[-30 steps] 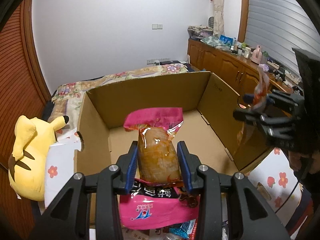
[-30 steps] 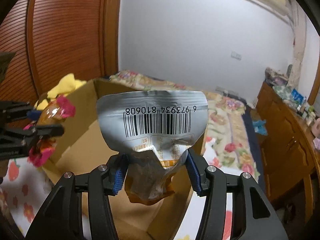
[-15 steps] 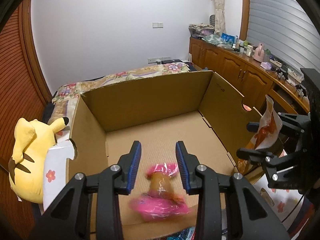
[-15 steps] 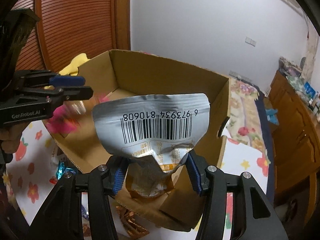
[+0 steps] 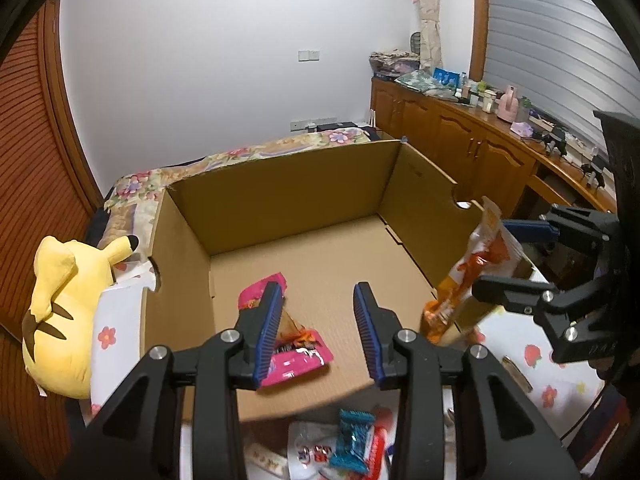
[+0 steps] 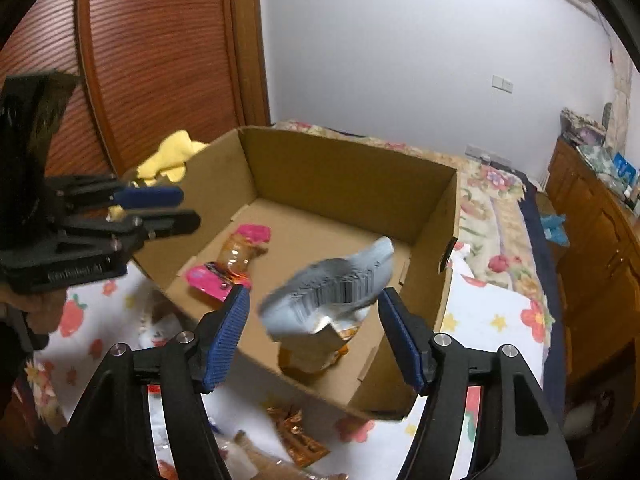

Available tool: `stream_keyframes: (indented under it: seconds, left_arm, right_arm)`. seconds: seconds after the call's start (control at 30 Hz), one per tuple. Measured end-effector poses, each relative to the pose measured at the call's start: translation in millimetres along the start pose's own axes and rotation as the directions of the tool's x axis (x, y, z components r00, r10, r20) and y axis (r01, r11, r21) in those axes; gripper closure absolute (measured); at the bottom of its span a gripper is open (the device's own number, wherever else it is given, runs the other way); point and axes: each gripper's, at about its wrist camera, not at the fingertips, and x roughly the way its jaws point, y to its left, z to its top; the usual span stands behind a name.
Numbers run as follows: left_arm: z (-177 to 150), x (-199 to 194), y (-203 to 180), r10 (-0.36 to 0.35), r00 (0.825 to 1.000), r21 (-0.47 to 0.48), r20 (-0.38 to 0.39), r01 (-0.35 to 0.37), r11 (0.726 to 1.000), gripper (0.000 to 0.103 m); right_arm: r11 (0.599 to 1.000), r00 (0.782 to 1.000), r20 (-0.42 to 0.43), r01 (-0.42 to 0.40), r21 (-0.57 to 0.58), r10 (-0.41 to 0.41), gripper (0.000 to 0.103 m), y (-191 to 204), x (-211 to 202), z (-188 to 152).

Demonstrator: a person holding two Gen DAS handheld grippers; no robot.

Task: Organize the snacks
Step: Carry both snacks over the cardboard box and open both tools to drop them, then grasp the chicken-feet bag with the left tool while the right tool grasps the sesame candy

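Silver-backed orange snack pouch (image 6: 328,292): blurred, apparently loose and tipping between the right tongs (image 6: 314,334), whose jaws have just been opening, over the cardboard box (image 6: 352,176) near its wall. Risk: catching the rim, spilling outside. Pink packet (image 5: 286,340) on box floor under released, empty left tongs (image 5: 318,334).

The cardboard box (image 5: 288,184) stands open-topped, its far floor bare. The pink snack pack (image 5: 288,344) lies near the front left corner, and the silver pouch (image 6: 332,292) crowds the right wall, walls ringing everything.
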Motion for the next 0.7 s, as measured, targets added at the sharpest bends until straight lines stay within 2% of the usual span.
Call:
stream_keyframes:
  seconds: [0.33, 0.7]
  left_arm:
    - [-27, -38, -15, -0.015, 1.000, 0.009, 0.023, 0.015, 1.000, 0.055]
    - [-75, -66, -43, -0.063, 0.998, 0.004, 0.026, 0.063, 0.998, 0.049]
  right_arm:
    - [0.999, 0.998, 0.064, -0.013, 0.047, 0.010, 0.033, 4, -43, -10]
    - [0.994, 0.996, 0.086, 0.030, 0.101, -0.039, 0.033, -1, -88, -52]
